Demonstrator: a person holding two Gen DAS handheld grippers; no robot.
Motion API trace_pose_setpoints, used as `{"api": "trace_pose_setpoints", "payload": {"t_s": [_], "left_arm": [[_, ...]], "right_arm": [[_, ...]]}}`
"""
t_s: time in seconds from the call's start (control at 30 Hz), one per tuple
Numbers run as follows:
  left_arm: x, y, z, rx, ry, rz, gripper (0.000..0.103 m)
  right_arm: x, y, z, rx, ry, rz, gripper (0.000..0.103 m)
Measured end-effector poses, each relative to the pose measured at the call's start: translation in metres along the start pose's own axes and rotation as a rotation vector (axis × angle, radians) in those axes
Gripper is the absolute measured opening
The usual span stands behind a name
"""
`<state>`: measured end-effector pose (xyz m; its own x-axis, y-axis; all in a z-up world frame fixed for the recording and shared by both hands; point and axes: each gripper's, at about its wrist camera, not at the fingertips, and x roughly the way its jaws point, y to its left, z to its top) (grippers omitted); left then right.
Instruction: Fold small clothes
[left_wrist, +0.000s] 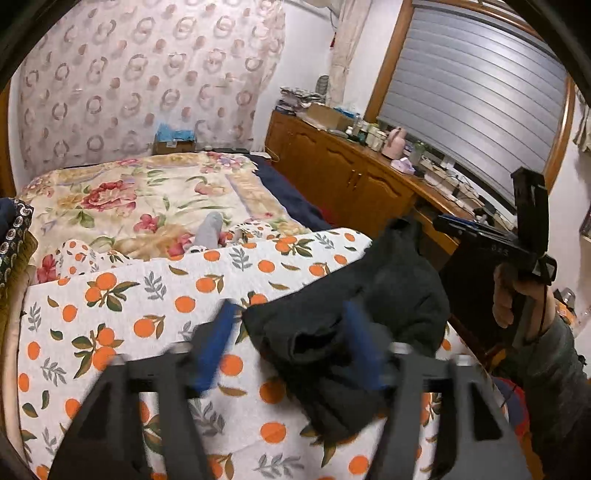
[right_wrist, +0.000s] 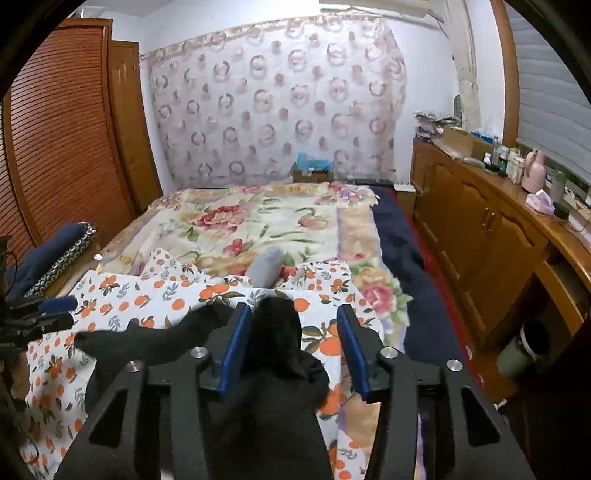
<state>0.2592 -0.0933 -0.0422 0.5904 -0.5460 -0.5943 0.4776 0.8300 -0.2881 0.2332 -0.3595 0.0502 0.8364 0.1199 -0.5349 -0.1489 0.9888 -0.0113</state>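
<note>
A small black garment (left_wrist: 369, 295) lies crumpled on an orange-print cloth (left_wrist: 147, 295) spread over the bed. My left gripper (left_wrist: 290, 310) is open above its near end; the blue pads straddle the fabric without pressing it. In the right wrist view the same black garment (right_wrist: 273, 354) runs between the blue fingers of my right gripper (right_wrist: 292, 310), which is open, its right pad well clear of the cloth. A hand holds the right gripper (left_wrist: 517, 236) at the bed's right edge. The left gripper (right_wrist: 37, 317) shows at the far left.
A grey rolled piece (right_wrist: 266, 266) lies beyond the orange-print cloth (right_wrist: 166, 291) on a floral quilt (right_wrist: 258, 221). Folded dark textiles (right_wrist: 55, 251) are stacked at the bed's left. A wooden cabinet (right_wrist: 480, 229) with bottles runs along the right wall.
</note>
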Motion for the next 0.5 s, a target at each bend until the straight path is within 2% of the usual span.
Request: {"api": "trace_pose_setpoints", "payload": {"t_s": [0.1, 0.23, 0.4, 0.43, 0.5], "left_arm": [[-0.003, 0.001, -0.007, 0.019, 0.016, -0.001, 0.081], [0.011, -0.002, -0.017, 0.026, 0.078, -0.038, 0.081], [0.04, -0.006, -0.021, 0.046, 0.144, -0.018, 0.081], [0.045, -0.006, -0.02, 0.043, 0.153, -0.011, 0.081], [0.052, -0.004, -0.015, 0.043, 0.157, -0.001, 0.081]], "right_arm": [[-0.001, 0.002, -0.018, -0.025, 0.021, 0.041, 0.063], [0.021, 0.009, -0.035, -0.062, 0.103, 0.062, 0.063], [0.057, 0.001, -0.034, 0.034, 0.172, 0.162, 0.062], [0.06, -0.003, -0.03, 0.049, 0.172, 0.184, 0.058], [0.067, -0.004, -0.027, 0.059, 0.18, 0.229, 0.015]]}}
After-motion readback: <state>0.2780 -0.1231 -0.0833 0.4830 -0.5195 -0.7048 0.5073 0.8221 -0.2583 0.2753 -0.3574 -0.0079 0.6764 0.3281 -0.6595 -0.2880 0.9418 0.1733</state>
